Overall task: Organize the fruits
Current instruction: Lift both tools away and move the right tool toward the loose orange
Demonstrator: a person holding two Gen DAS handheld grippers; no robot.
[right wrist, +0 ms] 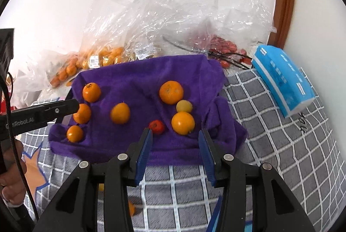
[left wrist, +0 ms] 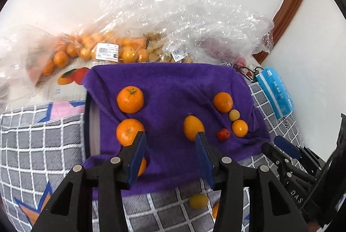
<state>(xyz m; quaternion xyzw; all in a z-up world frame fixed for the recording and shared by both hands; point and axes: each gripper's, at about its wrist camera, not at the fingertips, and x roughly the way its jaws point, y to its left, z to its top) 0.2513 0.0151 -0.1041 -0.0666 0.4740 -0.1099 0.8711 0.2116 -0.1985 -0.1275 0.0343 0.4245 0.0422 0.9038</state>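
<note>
Both the left gripper (left wrist: 170,134) and right gripper (right wrist: 175,131) are held part-open and empty above oranges (right wrist: 171,92) scattered mid-frame on a purple towel (right wrist: 138,74).

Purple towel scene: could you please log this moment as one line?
left gripper open, empty | right gripper open, empty | purple towel holds loose fruit | bagged fruit behind

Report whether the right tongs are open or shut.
Open: the right tongs show a clear gap between the blue pads, nothing clamped, above the purple towel.
</note>
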